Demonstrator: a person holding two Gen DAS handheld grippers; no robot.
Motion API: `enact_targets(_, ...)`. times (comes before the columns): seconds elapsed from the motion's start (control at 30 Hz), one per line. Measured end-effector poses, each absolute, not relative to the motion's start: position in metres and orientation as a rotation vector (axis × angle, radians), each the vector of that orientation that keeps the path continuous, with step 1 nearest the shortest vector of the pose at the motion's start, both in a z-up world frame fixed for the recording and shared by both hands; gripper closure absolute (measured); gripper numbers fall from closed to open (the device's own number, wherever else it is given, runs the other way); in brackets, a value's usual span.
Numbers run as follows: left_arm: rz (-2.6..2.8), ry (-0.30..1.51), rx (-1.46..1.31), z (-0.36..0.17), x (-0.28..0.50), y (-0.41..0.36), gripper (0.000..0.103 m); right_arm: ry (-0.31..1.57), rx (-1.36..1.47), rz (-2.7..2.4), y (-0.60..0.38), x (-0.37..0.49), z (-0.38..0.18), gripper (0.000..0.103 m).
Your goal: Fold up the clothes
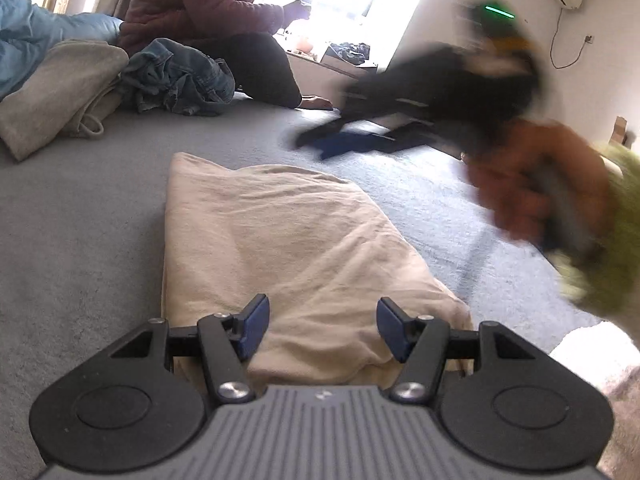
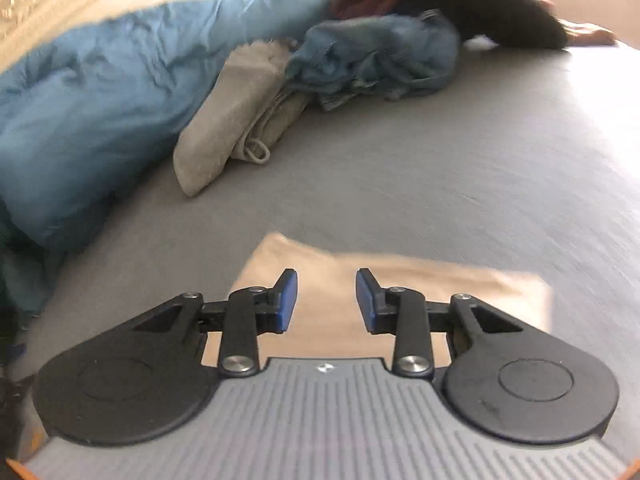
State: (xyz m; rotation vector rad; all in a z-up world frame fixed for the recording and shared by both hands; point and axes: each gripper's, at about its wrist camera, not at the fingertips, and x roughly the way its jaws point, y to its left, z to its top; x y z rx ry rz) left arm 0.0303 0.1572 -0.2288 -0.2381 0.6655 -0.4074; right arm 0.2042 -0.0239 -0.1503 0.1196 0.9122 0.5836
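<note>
From the left wrist camera, the left gripper [image 1: 322,326] hangs over the near end of a folded beige cloth [image 1: 288,240] lying on a grey carpet [image 1: 80,220], its blue-padded jaws parted about halfway with nothing between them. To the right, blurred, a hand [image 1: 536,184] with a yellow-green sleeve carries the right gripper [image 1: 316,142] above the carpet. Beyond lie a grey garment [image 1: 60,92] and crumpled jeans [image 1: 180,76], beside a seated person [image 1: 212,20] in a dark red jacket. From the right wrist camera, the right gripper [image 2: 326,300] sits above the beige cloth [image 2: 400,300], jaws apart by a narrower gap and empty. Farther off, the grey garment [image 2: 228,120] rests between a light blue quilt [image 2: 100,92] and the jeans [image 2: 372,56].
</note>
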Motion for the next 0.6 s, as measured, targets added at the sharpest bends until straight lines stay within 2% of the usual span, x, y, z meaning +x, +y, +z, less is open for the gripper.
enact_targets(0.13,-0.404,0.679,-0.212,-0.227,0.032,0.154,0.042,0.941,0.199,0.494,-0.068,0.142,-0.152,0.072)
enact_targets(0.3,-0.387,0.71,-0.164,-0.223,0.034,0.145,0.042,1.0,0.102,0.465,-0.064,0.089,-0.201,0.071)
enact_targets(0.5,-0.339,0.739,-0.099,-0.204,0.038,0.135,0.041,0.927,0.104,0.46,-0.065,0.076,-0.207,0.07)
enact_targets(0.6,-0.301,0.74,-0.088,-0.192,0.042,0.133,0.036,0.916,0.113,0.46,-0.065,0.074,-0.209,0.07)
